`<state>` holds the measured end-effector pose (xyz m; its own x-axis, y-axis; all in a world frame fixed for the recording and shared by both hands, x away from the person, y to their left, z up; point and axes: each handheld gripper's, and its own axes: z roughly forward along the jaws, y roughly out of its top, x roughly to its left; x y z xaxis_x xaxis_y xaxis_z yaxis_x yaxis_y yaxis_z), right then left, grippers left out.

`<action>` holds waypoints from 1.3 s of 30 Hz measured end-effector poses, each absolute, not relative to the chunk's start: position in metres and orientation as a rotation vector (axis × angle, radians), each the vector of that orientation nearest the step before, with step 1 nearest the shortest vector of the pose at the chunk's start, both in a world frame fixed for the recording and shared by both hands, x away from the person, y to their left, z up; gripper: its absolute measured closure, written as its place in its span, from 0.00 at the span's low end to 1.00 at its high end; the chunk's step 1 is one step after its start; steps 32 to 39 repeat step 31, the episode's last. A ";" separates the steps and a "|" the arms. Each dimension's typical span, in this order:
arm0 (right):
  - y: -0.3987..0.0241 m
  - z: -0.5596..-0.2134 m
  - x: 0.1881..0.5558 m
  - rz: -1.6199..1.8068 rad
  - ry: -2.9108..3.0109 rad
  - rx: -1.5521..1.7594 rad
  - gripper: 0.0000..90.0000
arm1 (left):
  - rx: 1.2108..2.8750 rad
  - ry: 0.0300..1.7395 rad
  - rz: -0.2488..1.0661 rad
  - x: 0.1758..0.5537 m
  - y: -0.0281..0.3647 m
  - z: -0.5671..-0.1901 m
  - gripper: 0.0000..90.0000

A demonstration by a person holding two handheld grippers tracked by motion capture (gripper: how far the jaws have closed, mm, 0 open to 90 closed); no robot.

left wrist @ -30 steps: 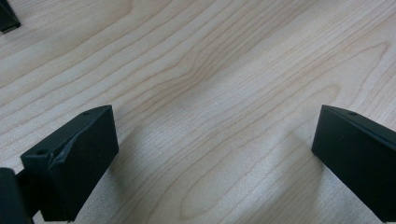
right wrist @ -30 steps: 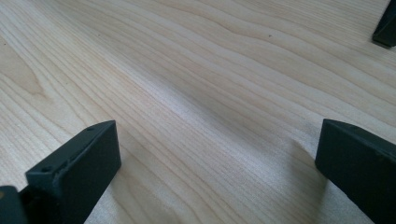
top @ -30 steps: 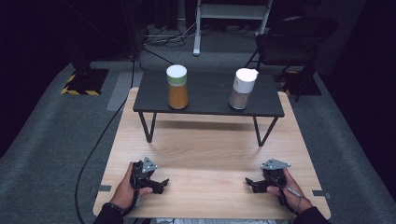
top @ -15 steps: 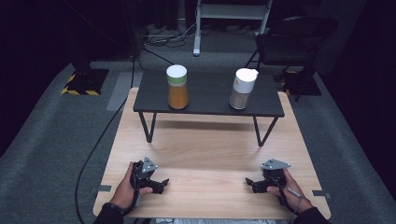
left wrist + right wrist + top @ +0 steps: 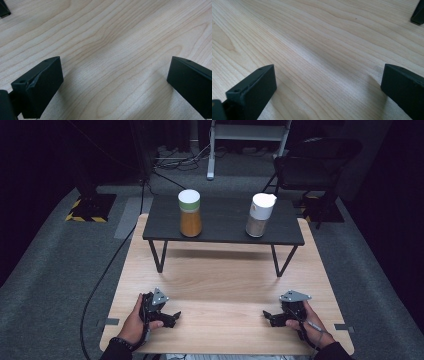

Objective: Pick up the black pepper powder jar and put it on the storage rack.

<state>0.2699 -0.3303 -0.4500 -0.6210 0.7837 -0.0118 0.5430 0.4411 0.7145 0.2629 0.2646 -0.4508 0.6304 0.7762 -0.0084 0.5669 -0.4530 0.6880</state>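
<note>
my left claw (image 5: 172,317) sits low on the near edge of the wooden desk (image 5: 220,285), jaws spread wide with bare wood grain between them and nothing held; in the left gripper view both black jaws stand far apart close over the boards. my right claw (image 5: 270,317) rests at the near right of the desk, equally wide open and holding nothing, and the right gripper view shows the same broad gap over bare wood. the two claws point toward each other, well apart, each in one of my hands.

farther back a small black desk (image 5: 225,232) on thin legs stands across the far part of the wooden one. on its left part is an upright jar (image 5: 190,213) with a white cap, a green band and orange-brown contents. near its right part stands a second upright jar (image 5: 260,215) with a white cap and pale greyish contents. the jars are well apart from each other and from both claws.
</note>
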 end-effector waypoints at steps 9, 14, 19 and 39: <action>-0.330 -0.450 0.270 0.983 2.356 1.132 0.00 | 2.186 1.044 0.407 0.263 0.265 -0.451 0.00; -0.330 -0.450 0.270 0.983 2.356 1.131 0.00 | 2.186 1.044 0.407 0.263 0.265 -0.451 0.00; -0.330 -0.450 0.270 0.983 2.357 1.131 0.00 | 2.186 1.044 0.407 0.263 0.265 -0.451 0.00; -0.331 -0.450 0.270 0.985 2.362 1.125 0.00 | 2.184 1.043 0.403 0.264 0.264 -0.451 0.00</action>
